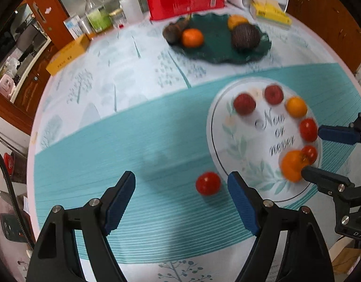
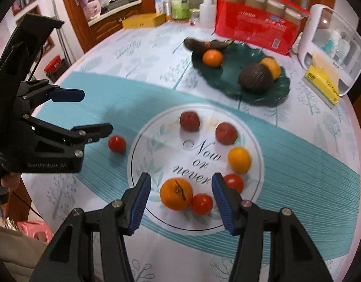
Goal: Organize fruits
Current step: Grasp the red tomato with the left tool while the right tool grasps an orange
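Fingers of left gripper apart — red tomato between, untouched

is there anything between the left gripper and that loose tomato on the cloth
Nothing visible. The left gripper is open, with the tomato lying on bare tablecloth just ahead of its fingertips, beside the white plate.

The room is evenly and fairly brightly lit, with no hard glare on the tablecloth. A soft grey shadow smears across the teal band, another in the right wrist view. Both views are smeared by motion, worst on the white plate and its lettering. The fisheye bends everything, and the corners fall to black.
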The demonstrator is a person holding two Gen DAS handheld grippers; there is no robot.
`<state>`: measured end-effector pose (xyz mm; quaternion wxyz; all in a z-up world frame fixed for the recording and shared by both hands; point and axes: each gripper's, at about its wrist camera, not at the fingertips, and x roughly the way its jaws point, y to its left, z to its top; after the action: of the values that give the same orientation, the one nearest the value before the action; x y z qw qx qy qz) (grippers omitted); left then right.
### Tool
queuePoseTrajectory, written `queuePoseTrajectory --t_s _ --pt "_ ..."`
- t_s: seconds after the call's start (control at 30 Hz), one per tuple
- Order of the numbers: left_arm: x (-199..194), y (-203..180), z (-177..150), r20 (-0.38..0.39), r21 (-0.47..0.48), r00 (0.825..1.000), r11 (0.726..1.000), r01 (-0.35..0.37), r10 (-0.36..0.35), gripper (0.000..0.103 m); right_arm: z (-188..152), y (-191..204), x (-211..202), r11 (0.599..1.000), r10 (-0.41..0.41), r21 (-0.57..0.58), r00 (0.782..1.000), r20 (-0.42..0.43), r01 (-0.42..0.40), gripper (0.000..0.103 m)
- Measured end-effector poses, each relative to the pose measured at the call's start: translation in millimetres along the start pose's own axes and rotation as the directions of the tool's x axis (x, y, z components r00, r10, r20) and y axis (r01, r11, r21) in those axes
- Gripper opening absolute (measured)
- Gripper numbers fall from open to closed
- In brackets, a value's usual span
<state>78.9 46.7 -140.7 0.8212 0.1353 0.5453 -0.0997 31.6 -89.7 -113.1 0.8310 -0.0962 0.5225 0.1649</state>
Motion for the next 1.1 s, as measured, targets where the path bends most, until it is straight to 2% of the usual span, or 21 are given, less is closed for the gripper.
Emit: queuePoseTrajectory --t_s 0.17,0.33,0.6,0.7,0.83,1.03,1.1 --pt "15 3 -7 -0.032 -0.045 0.999 0.999 0.026 -0.027 0.080 -5 2 15 0.999 0.014 -0.050 0.999 -0.031 -0.016 0.055" --pt "22 11 -12 -0.059 -0.103 0.996 0.993 0.062 -0.068 0.079 -8 9 22 0.986 0.020 -0.165 0.999 -0.049 -0.028 0.054" --pt "29 14 -16 -0.092 -0.155 0.988 0.982 0.107 -0.122 0.065 -16 18 30 0.949 0.029 -0.310 0.996 -0.081 -0.053 0.054" --pt "33 13 -17 -0.100 -0.166 0.986 0.979 0.115 -0.133 0.056 -16 19 34 0.943 0.029 -0.329 0.996 -0.087 -0.056 0.052" --pt "35 14 -17 -0.096 -0.194 0.984 0.972 0.131 -0.152 0.052 -15 16 39 0.940 0.018 -0.337 0.996 -0.087 -0.047 0.041" --pt "35 13 -14 -0.086 -0.236 0.979 0.959 0.159 -0.184 0.046 -12 12 42 0.947 0.035 -0.316 0.995 -0.089 -0.061 0.040" --pt "35 12 -13 -0.082 -0.244 0.978 0.955 0.168 -0.193 0.040 -12 12 42 0.948 0.035 -0.314 0.996 -0.086 -0.060 0.039"
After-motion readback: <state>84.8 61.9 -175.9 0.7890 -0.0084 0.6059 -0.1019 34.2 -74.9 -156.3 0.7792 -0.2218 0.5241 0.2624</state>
